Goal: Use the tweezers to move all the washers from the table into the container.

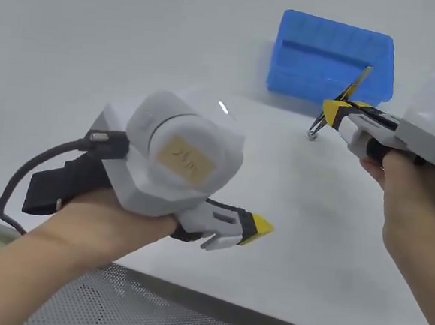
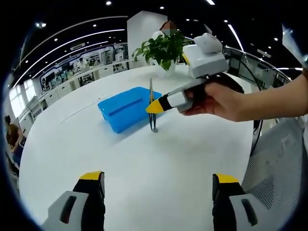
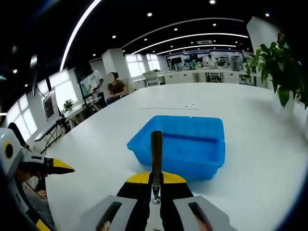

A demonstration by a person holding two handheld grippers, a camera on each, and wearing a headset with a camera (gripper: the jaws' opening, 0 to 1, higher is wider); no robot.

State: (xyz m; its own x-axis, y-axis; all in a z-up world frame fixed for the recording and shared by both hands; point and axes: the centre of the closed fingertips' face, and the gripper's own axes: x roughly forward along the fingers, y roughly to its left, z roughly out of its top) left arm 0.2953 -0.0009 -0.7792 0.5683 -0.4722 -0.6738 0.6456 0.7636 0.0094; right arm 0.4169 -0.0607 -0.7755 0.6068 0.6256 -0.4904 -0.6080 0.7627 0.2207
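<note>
Two grippers over the white table (image 1: pixel 296 214) in the head view: left gripper (image 1: pixel 238 236) low and near, right gripper (image 1: pixel 336 110) clamped on the tweezers (image 1: pixel 353 87). Tips down on the table just in front of the blue container (image 1: pixel 331 58); tiny grey speck (image 1: pixel 311 135) at the tips, too small to call. Left gripper view: own jaws spread wide, tweezers upright, tips touching the table beside the container. Right gripper view: jaws pinched tight on the tweezers, container just beyond.
</note>
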